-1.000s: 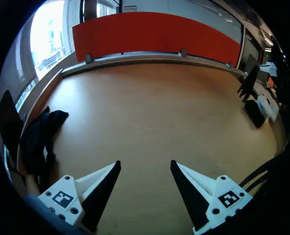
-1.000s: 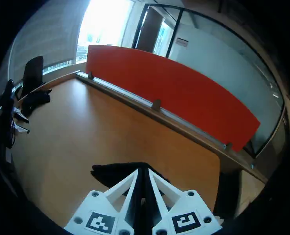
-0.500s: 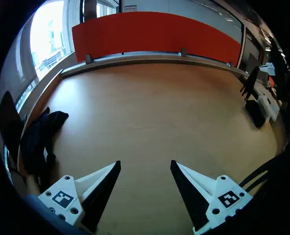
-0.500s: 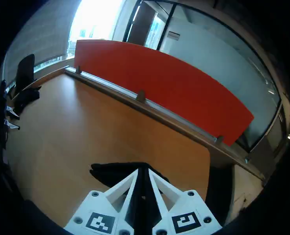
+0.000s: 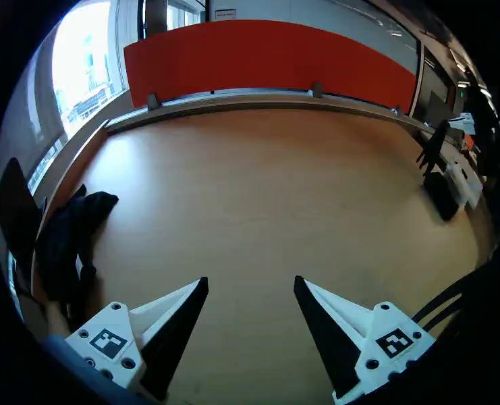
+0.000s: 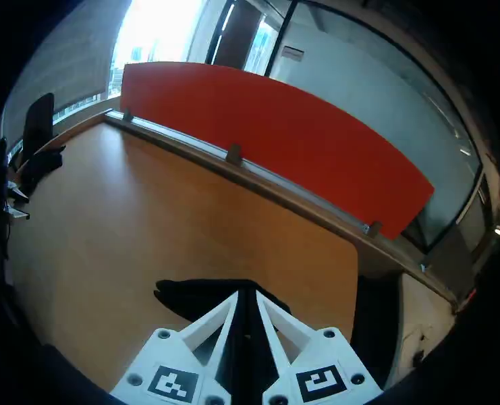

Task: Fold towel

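Table (image 5: 270, 182): wide wood top, mostly bare in front of you. Orange divider (image 5: 270, 57) runs along its far edge. In the left gripper view a dark bundle (image 5: 71, 236) sits at the table's left edge beside a chair (image 5: 13, 202). It looks like a jacket rather than the work piece, but I can't be sure.

Towel (image 6: 182, 295): black cloth, a small dark patch spreading past the fingertips in the right gripper view, toward the table's right-hand end. Can't tell if it rests on the wood or hangs just above it. No layers or edges are readable, so I can't tell whether any fold is in.

Right gripper (image 6: 248, 293): clenched, fingers together with the towel pinched between them, as far as I can judge.
Left gripper (image 5: 250, 279): released, fingers wide apart over bare wood, holding nothing, well apart from the towel.

Progress call: early. You have one grab on the cloth. No flat spread, crease or matched corners visible.

Left to do:
- Lay it flat on the table.
- Get your left gripper on a second corner.
- Bring edge to edge and press down, repeat if needed.

A one-point pinch will likely let the cloth bunch.
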Available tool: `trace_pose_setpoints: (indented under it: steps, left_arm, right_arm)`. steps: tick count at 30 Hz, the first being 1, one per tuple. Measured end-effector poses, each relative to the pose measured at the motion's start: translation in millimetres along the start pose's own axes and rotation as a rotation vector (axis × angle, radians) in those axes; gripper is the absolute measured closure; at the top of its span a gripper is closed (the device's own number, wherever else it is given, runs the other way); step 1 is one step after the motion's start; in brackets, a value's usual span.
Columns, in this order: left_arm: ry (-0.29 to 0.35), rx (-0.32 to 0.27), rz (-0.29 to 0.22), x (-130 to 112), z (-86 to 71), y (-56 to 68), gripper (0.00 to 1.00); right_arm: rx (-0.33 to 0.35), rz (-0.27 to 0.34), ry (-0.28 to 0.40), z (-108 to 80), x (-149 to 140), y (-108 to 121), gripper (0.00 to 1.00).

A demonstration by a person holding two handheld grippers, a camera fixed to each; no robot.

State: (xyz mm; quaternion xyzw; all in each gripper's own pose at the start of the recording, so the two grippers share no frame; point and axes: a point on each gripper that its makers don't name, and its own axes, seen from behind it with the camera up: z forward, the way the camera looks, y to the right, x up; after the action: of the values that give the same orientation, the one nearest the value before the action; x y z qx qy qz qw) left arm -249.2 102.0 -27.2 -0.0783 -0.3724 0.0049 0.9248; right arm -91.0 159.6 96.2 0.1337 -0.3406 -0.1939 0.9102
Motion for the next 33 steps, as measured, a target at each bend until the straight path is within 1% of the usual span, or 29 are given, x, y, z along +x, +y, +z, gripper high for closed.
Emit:
trace_pose_setpoints:
  steps: [5,11,17,20,26,29,33]
  left_arm:
    - [0.001,-0.003,0.008,1.6,0.3,3.0,0.06]
    - [0.000,-0.008,0.013,2.7,0.8,5.8,0.06]
    - [-0.001,-0.011,0.020,2.2,0.6,7.6,0.06]
    - [-0.002,-0.013,0.024,1.6,0.3,8.2,0.06]
    - [-0.003,-0.012,0.028,0.9,-0.2,6.7,0.06]
    - [-0.003,-0.011,0.030,0.9,-0.7,5.8,0.06]
    - [-0.002,-0.010,0.032,0.6,-1.6,5.0,0.06]
  right_arm:
    - [-0.002,0.005,-0.008,-4.9,-9.0,0.2,0.96]
    - [-0.012,0.028,-0.029,-16.1,-29.7,2.9,0.96]
    - [-0.030,0.065,-0.071,-28.9,-62.0,7.4,0.96]
    - [-0.042,0.083,-0.102,-34.5,-82.9,10.1,0.96]
    - [-0.057,0.117,-0.165,-39.5,-121.2,11.9,0.96]
    - [-0.063,0.128,-0.177,-40.5,-130.6,12.0,0.96]
    - [-0.068,0.126,-0.184,-43.5,-135.5,12.1,0.96]
